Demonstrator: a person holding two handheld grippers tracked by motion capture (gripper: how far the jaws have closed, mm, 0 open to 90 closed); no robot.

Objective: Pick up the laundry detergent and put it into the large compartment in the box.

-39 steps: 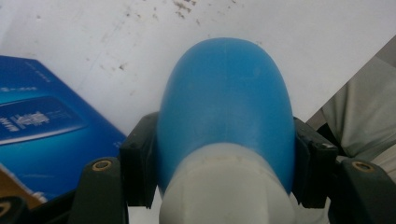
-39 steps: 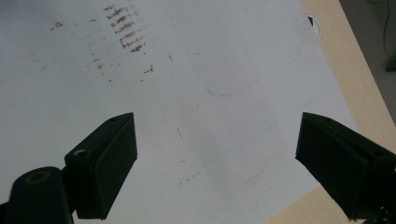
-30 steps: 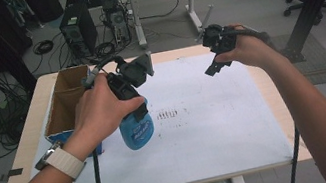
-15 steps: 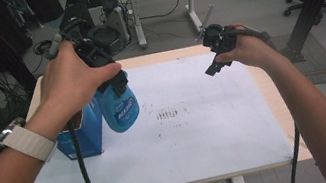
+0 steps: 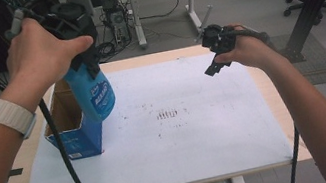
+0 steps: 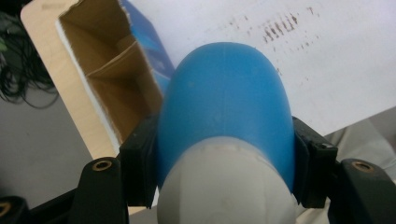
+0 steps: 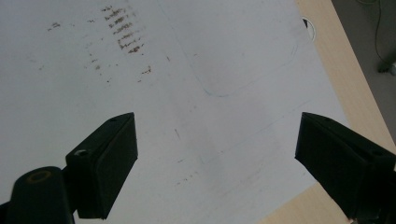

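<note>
Hanging blue bottle (image 5: 94,94), clamped in left hand-held gripper (image 5: 68,22)

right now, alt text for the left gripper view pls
The left tool is clamped on a blue bottle with a pale lower part. Beyond it sit an open cardboard box and a white sheet with small dark marks.

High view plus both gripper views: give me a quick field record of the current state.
left tongs: shut on blue bottle, held up off the table
right tongs: open, empty, above the white sheet
cardboard box: open top, on the table's left side, beside the bottle
sheet: brown smudges near its middle
table: light wood, sheet covers most of it
</note>
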